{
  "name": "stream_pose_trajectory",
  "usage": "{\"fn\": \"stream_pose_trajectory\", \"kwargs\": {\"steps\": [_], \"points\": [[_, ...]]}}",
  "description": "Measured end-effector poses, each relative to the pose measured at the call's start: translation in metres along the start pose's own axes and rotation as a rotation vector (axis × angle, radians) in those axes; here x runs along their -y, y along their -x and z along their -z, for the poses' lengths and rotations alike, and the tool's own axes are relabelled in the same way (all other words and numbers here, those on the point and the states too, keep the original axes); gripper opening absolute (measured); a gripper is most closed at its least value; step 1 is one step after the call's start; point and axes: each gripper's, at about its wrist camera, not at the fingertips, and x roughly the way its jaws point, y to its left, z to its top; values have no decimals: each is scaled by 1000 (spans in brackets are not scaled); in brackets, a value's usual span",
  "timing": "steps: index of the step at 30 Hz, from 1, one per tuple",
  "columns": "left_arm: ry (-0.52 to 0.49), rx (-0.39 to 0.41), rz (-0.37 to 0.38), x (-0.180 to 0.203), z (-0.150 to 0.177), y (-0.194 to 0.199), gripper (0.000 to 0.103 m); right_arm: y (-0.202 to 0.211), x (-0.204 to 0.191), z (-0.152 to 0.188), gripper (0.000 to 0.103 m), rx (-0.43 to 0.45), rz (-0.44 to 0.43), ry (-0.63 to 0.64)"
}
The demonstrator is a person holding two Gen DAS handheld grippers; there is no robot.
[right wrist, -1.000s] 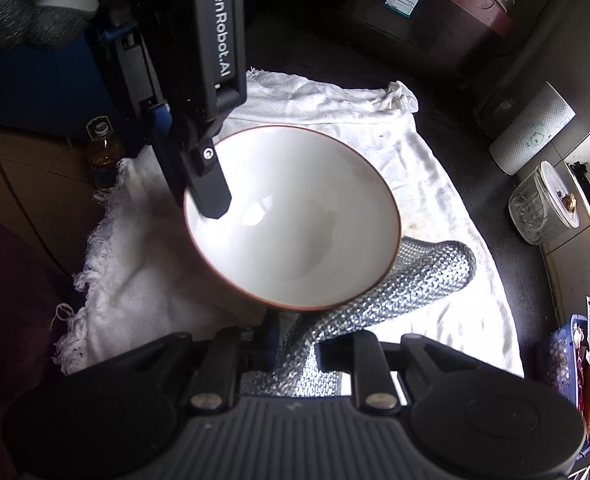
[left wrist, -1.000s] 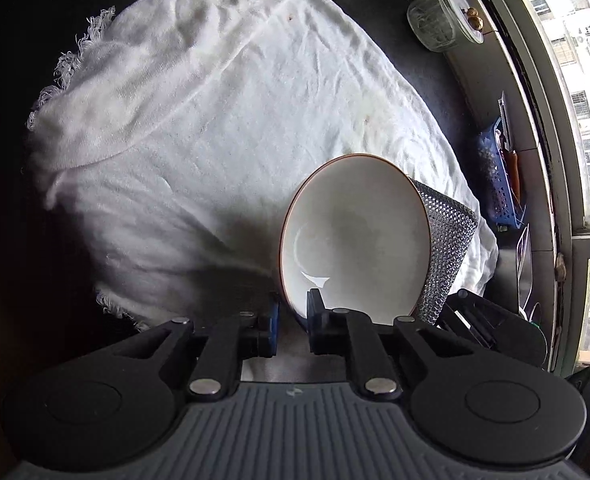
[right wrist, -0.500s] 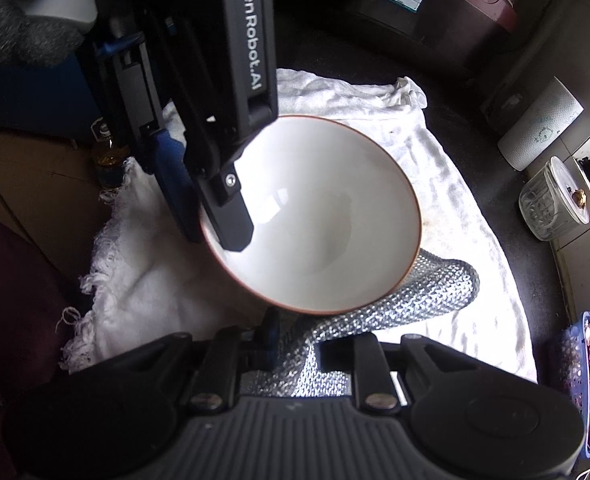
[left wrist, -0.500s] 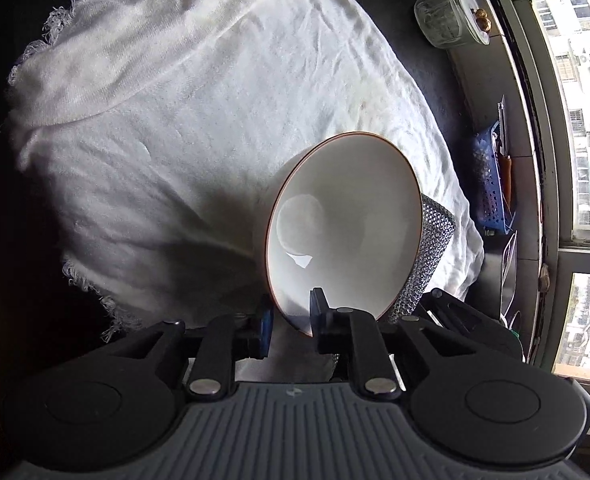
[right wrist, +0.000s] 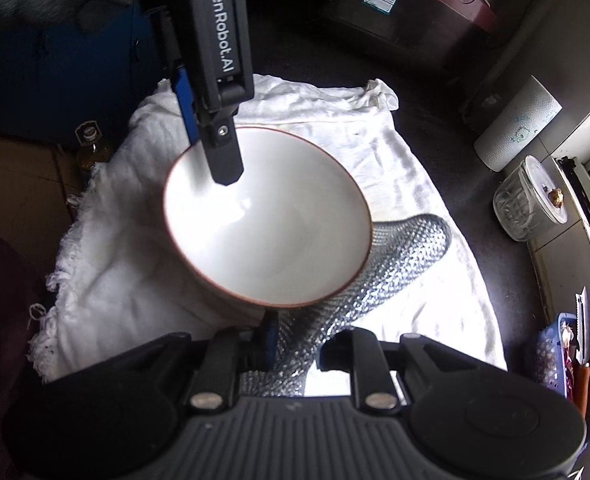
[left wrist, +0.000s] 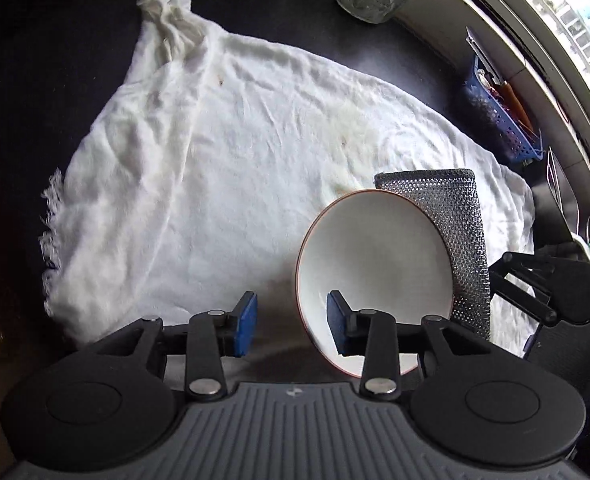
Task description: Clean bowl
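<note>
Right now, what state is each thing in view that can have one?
Left gripper: open, fingers straddling the bowl's rim.
Right gripper: shut on silver mesh scrubbing cloth.
White brown-rimmed ceramic bowl: tilted, inside looks clean.
White fringed towel: spread out, wrinkled, slightly stained.
Clear glass jar: lid on.

The left gripper (left wrist: 291, 322) is matte black, with two round discs at its base, flat linkage bars fixed by silver rivets, and a grey ribbed housing behind them. Blue rubber pads (left wrist: 244, 323) face its fingers. Seen from the right wrist camera, its finger (right wrist: 220, 80) is a long black bar with "GenRobot.AI" in pale lettering and one small screw. The right gripper (right wrist: 295, 350) has the same black build.
</note>
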Motion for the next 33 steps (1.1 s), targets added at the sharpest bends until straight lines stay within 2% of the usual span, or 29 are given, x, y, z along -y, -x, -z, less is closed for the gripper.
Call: {"fn": "stream_pose_trajectory", "kwargs": {"steps": [3, 12, 20, 21, 22, 24, 27, 29, 33], "points": [[96, 6, 61, -8, 7, -1, 12, 0, 1, 0, 18, 0, 1, -13], [473, -31, 194, -24, 44, -9, 13, -1, -20, -3, 20, -7, -33, -9], [559, -22, 262, -15, 53, -13, 16, 1, -29, -3, 20, -17, -39, 17], [553, -25, 268, -14, 53, -13, 17, 2, -31, -3, 20, -18, -39, 23], [541, -30, 273, -12, 52, -13, 22, 2, -32, -2, 20, -21, -40, 27], [451, -43, 269, -4, 46, -10, 31, 1, -30, 0, 19, -21, -43, 19], [309, -17, 180, 4, 38, 1, 31, 2, -20, 4, 18, -11, -27, -15], [250, 3, 120, 2, 31, 6, 33, 4, -11, 5, 18, -10, -8, -34], [164, 26, 74, -7, 13, 8, 33, 6, 3, 6, 18, -10, 22, -46]]}}
